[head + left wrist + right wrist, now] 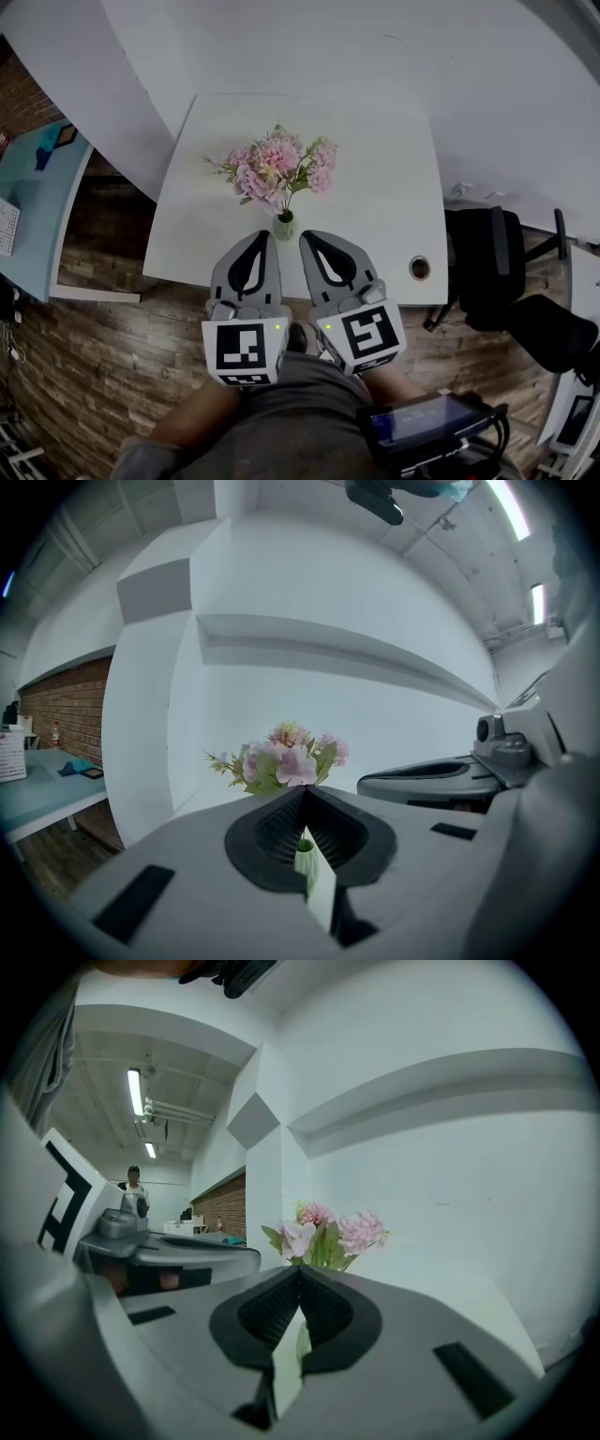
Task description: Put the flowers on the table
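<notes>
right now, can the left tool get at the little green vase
Probably yes: the vase stands just beyond the left tool, with nothing between them. Its jaws are together, though, so they would have to open first.

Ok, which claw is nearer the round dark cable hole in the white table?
Right. The right claw lies left of the round dark cable hole, by the small green glass vase; the left claw sits beyond the vase.

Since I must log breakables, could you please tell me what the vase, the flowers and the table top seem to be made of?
The vase: probably glass, pale green, translucent. The flowers: possibly artificial fabric; matte pink petals; unclear. The table: smooth matte white top, likely laminate.
</notes>
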Tool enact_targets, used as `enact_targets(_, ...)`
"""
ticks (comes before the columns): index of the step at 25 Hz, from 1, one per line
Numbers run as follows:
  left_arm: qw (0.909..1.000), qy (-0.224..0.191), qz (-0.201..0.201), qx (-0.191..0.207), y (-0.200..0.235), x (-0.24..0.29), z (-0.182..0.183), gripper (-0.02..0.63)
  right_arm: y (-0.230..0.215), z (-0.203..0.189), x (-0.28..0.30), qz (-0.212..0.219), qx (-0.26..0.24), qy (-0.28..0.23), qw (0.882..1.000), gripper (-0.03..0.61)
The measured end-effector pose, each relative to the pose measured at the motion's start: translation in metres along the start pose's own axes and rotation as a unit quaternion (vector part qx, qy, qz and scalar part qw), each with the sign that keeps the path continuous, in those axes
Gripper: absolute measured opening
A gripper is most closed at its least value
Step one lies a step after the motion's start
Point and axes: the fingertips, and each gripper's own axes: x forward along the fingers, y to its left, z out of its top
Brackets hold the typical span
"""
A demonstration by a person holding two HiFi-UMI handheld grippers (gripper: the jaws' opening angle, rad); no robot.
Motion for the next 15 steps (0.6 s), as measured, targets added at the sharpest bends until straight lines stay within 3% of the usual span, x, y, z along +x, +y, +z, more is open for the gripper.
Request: enact_targets(15, 1.0000, -0.002, 0.000, 0.006, -0.0030, -0.0058, 0.0020, 0.008, -0.0033, -0.0017, -0.0065, -0.002, 0.003, -0.002, 1.000, 0.008)
